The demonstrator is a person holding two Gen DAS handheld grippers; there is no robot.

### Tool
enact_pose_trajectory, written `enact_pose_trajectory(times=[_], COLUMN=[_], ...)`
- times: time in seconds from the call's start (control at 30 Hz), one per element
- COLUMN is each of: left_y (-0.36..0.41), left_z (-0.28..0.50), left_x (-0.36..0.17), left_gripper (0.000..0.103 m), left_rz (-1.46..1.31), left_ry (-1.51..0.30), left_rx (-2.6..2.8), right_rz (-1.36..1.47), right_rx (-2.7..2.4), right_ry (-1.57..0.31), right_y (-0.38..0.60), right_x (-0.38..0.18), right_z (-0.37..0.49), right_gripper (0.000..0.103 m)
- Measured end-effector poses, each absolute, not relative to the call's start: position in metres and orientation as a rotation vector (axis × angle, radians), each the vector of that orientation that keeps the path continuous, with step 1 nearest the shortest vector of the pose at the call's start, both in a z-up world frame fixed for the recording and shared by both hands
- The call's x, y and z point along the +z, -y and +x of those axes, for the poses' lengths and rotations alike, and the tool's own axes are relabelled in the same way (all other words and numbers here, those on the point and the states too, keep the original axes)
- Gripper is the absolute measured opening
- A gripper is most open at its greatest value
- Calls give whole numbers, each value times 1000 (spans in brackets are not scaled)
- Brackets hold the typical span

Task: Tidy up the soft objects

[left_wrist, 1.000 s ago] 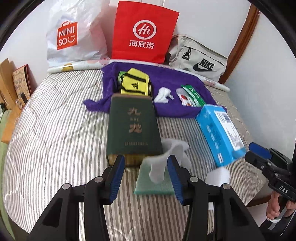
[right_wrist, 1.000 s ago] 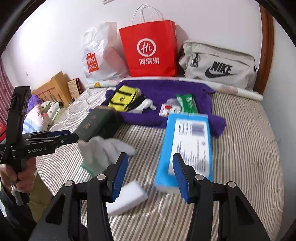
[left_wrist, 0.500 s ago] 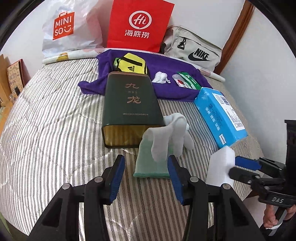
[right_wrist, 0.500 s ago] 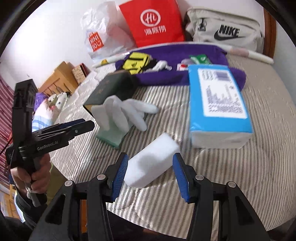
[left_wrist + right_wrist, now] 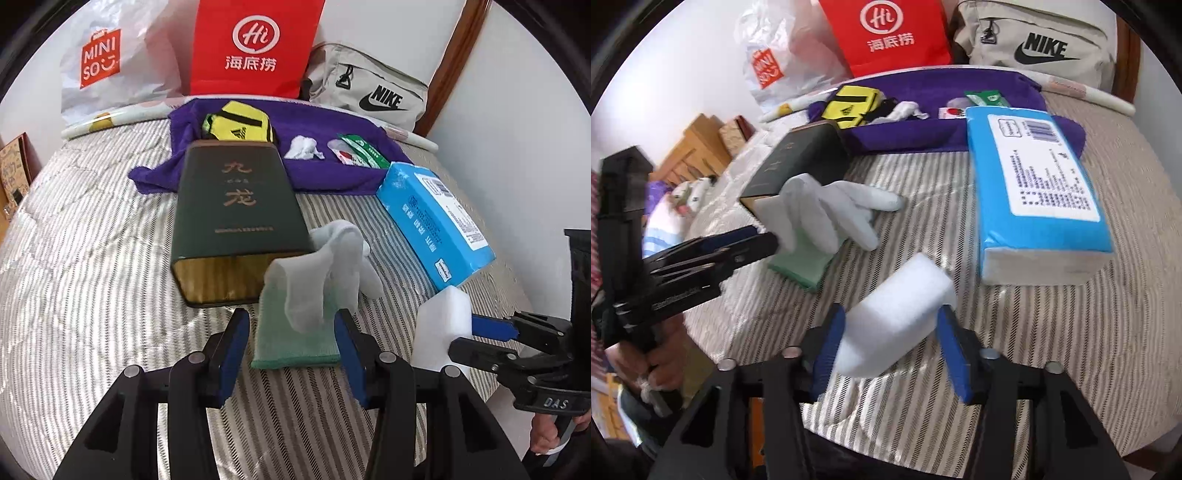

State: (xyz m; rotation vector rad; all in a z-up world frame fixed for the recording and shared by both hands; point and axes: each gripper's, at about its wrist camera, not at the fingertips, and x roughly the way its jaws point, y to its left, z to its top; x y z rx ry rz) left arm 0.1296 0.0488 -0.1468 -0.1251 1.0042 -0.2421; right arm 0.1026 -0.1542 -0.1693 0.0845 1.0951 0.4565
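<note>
A white glove with a green cuff (image 5: 314, 295) lies on the striped bed, beside a dark green box (image 5: 236, 218). My left gripper (image 5: 290, 354) is open, its blue pads on either side of the cuff. A white sponge block (image 5: 897, 321) lies near the bed's front edge. My right gripper (image 5: 890, 350) is open around its near end, pads not pressing it. In the left wrist view the sponge (image 5: 441, 332) and right gripper (image 5: 480, 336) show at the right. In the right wrist view the glove (image 5: 820, 225) and left gripper (image 5: 764, 240) are at the left.
A blue tissue pack (image 5: 436, 218) lies right of the glove. A purple towel (image 5: 332, 173) at the back holds a yellow pouch (image 5: 236, 127), a white wad and small packets. A red bag (image 5: 255, 48), a white bag and a Nike bag (image 5: 365, 88) line the wall.
My left gripper has come down and forward to straddle the glove's cuff. My right gripper has swung from the tissue pack to the sponge and closed in around it.
</note>
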Motion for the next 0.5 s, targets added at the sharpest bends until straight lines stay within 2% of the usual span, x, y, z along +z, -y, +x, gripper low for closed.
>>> enact_pose_trajectory(times=[0.1, 0.23, 0.33, 0.37, 0.43, 0.5], left_y=[-43, -34, -28, -27, -25, -24], left_z=[132, 135, 136, 135, 135, 135], left_x=[-155, -160, -161, -161, -161, -162], left_gripper=[46, 45, 45, 42, 18, 15], left_rz=[-112, -66, -37, -30, -23, -24], left_ry=[-1013, -1002, -990, -982, -976, -978], left_rx=[-236, -216, -204, -201, -205, -214], right_rz=[76, 79, 80, 75, 73, 56], right_rx=[478, 506, 520, 521, 508, 489], right_ry=[-1059, -1034, -1034, -1038, -1040, -1049], right_y=[155, 158, 161, 163, 166, 167], right_x=[-169, -165, -162, -162, -160, -158], right_z=[98, 93, 91, 89, 86, 84], right_gripper=[43, 26, 19, 19, 19, 20])
